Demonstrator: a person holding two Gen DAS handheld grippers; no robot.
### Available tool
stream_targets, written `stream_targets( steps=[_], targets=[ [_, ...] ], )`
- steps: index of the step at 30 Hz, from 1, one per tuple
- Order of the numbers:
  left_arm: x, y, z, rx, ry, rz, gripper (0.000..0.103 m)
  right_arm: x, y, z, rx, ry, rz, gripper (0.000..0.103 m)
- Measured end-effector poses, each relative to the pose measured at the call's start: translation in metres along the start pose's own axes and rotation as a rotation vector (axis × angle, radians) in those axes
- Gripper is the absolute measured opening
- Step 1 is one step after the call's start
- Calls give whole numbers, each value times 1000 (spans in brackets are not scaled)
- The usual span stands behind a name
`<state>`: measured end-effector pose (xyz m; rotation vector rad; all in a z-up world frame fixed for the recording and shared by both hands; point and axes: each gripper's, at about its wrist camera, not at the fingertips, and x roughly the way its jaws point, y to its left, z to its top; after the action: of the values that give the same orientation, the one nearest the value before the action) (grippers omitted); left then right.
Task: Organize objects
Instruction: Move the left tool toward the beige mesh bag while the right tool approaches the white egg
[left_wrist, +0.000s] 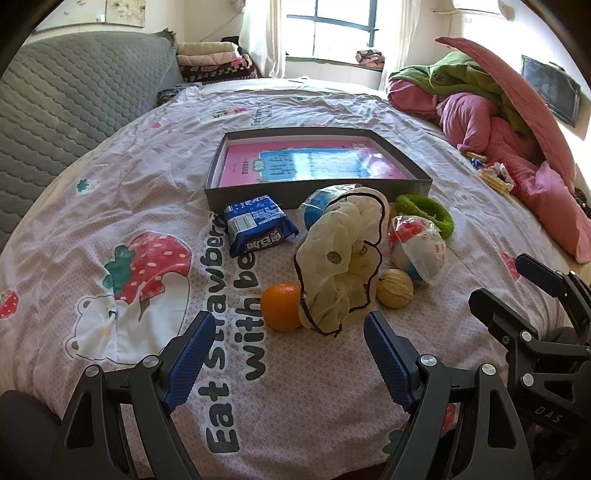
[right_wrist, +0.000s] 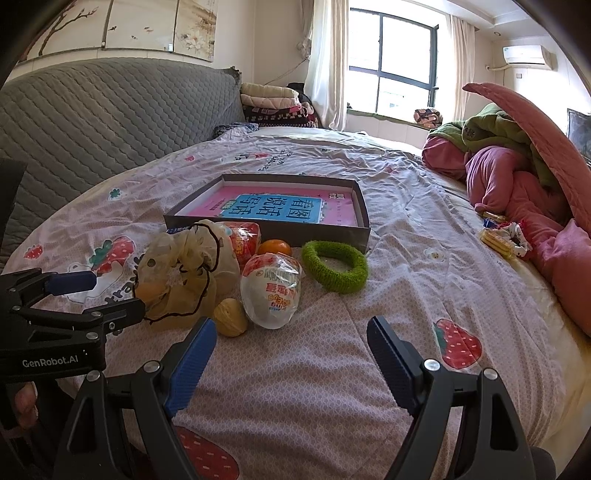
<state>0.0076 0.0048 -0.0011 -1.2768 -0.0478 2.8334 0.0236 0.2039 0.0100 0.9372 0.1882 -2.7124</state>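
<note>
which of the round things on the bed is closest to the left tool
The orange, just ahead of the left tool. The walnut and the wrapped eggs sit farther right and back.

Black gripper (left_wrist: 290, 354) frames, silver screws, ribbed blue fingers (left_wrist: 190, 363).

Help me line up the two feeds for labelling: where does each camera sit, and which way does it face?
Left wrist view: sits on the left tool, tilted down over the bedspread toward the clutter and box; the right tool shows at the right edge.
Right wrist view: sits on the right tool, facing the same way; the left tool shows at the left edge.
Shared: box, green ring, sheer pouch, walnut, wrapped egg, orange.
</note>
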Motion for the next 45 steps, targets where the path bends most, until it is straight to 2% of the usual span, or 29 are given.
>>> stream_targets(
  steps=[45],
  targets=[
    [0, -2, 2, 0, -41, -13, 83, 5, -5, -3, 33, -4, 33, 83]
  ],
)
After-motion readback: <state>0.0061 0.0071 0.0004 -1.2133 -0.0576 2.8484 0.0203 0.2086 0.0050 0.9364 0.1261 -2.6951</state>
